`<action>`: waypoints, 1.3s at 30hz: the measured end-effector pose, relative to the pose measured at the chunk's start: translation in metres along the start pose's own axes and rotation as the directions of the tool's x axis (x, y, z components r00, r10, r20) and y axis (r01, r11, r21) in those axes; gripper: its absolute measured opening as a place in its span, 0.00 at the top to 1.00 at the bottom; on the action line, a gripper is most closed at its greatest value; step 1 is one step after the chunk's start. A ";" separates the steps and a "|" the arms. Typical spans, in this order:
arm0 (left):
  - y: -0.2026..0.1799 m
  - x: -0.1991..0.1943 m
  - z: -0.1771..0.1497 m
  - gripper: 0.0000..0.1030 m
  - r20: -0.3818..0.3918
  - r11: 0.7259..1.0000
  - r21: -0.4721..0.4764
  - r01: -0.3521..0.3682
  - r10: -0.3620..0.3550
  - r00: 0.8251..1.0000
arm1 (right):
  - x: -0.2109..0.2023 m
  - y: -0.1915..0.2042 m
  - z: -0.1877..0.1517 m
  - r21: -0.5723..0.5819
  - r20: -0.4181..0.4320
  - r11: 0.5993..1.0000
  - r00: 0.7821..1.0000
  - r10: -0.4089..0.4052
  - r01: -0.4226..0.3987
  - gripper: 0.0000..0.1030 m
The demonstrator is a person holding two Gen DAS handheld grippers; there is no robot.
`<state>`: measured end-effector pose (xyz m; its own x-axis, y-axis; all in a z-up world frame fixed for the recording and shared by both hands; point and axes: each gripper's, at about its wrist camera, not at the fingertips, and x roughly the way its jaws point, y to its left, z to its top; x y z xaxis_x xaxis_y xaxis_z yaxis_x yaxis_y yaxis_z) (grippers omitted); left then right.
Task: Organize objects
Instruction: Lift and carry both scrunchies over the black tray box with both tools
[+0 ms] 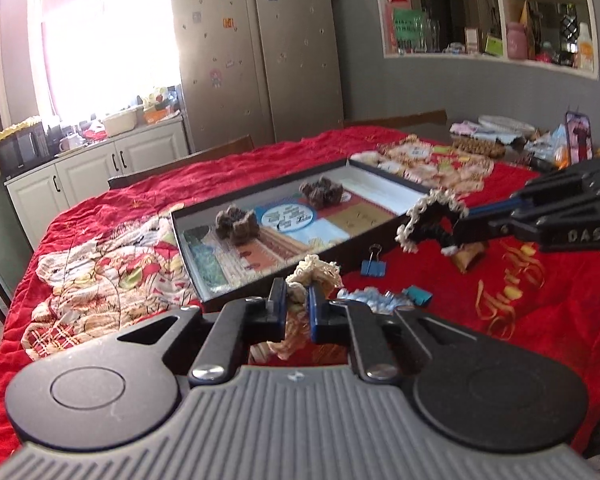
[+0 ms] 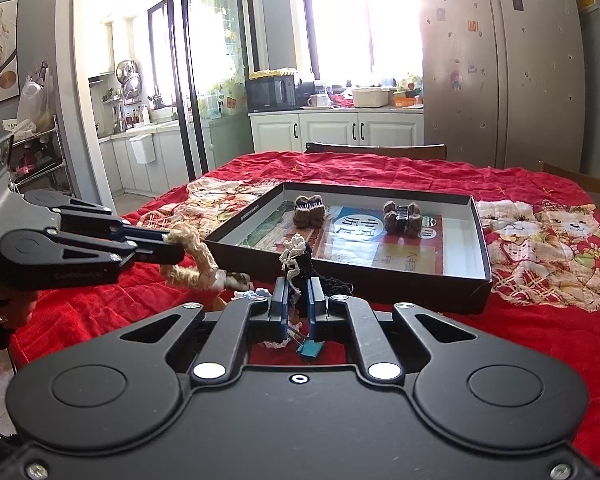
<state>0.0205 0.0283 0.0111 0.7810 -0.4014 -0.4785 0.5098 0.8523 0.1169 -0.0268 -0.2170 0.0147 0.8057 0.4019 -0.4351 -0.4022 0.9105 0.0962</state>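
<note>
A tall steel fridge [image 1: 256, 52] stands behind the table, beside white cabinets [image 2: 336, 132] that carry a microwave [image 2: 271, 92]. A wall shelf [image 1: 488, 12] holds jars and boxes.

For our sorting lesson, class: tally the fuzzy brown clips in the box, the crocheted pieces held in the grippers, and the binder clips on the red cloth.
Fuzzy brown clips in the box: 2
Crocheted pieces: 2, cream piece in left gripper, black piece in right gripper
Binder clips: 2, blue clip, teal clip
Total: 6
</note>
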 end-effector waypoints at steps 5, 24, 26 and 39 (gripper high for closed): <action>-0.001 -0.009 0.008 0.87 0.032 1.000 -0.004 0.008 -0.008 0.999 | -0.005 0.001 0.004 -0.005 0.016 1.000 1.000 -0.002 0.002 0.91; 0.002 0.017 0.044 0.87 0.083 0.998 -0.059 0.035 -0.030 0.996 | 0.004 -0.003 0.029 -0.023 0.064 0.999 0.998 -0.029 0.031 0.91; 0.004 0.023 0.049 0.87 0.085 0.997 -0.067 0.036 -0.030 0.996 | 0.007 -0.006 0.033 -0.022 0.072 0.999 0.997 -0.040 0.042 0.91; 0.010 0.065 0.075 0.87 0.067 0.995 -0.102 0.007 0.000 0.998 | 0.034 -0.033 0.063 -0.016 0.090 0.993 0.989 -0.119 0.121 0.91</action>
<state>0.1031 -0.0148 0.0468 0.8034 -0.4230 -0.4190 0.4756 0.8793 0.0243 0.0416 -0.2273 0.0527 0.8836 0.2977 -0.3614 -0.3087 0.9507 0.0284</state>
